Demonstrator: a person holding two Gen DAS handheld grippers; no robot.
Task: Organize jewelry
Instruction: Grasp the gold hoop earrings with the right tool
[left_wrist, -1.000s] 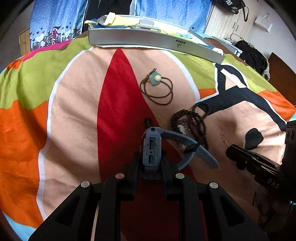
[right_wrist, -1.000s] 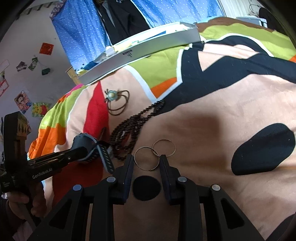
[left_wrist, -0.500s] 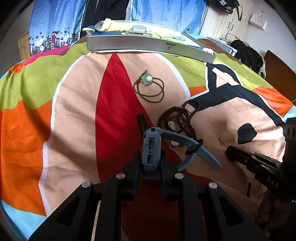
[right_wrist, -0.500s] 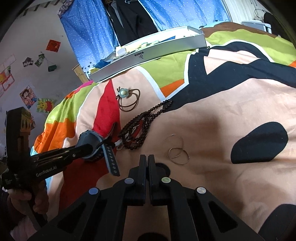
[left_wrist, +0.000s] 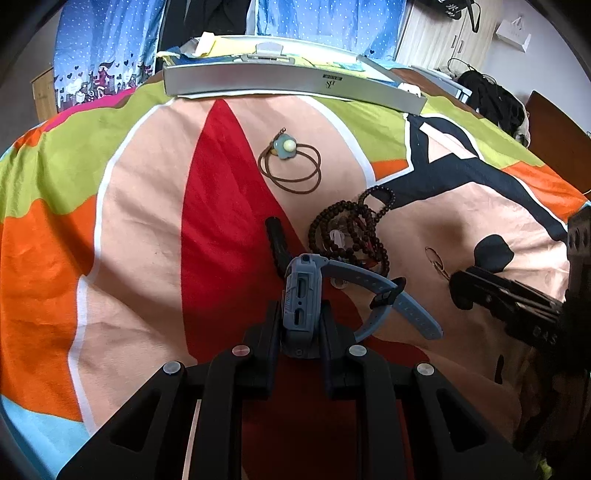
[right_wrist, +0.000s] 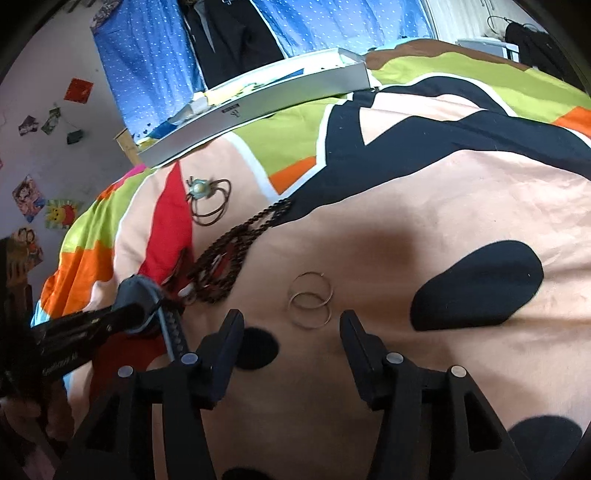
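The right tool (right_wrist: 291, 325) is now spread wide, where half a second ago its fingers were pressed together with nothing between them; the two hoop earrings (right_wrist: 309, 301) are left lying on the bedspread (right_wrist: 424, 206), overlapping, just ahead of the gap. That closing is judged a missed pick, so the hoops are not yet secured and a fresh attempt is being set up. The left tool (left_wrist: 300, 325) stays clenched on the blue watch (left_wrist: 303, 295), body upright between the fingers, strap curling off to the right, unchanged across the frames. The bead necklace (left_wrist: 351, 229) is heaped just beyond the watch, the cord pendant (left_wrist: 288, 162) further up, the grey box (left_wrist: 288, 83) at the far edge of the bed. In the left view the hoops are barely made out beside the right tool. The box interior is mostly cut off, so no compartments can be told. A small pale item inside the bead heap cannot be identified.
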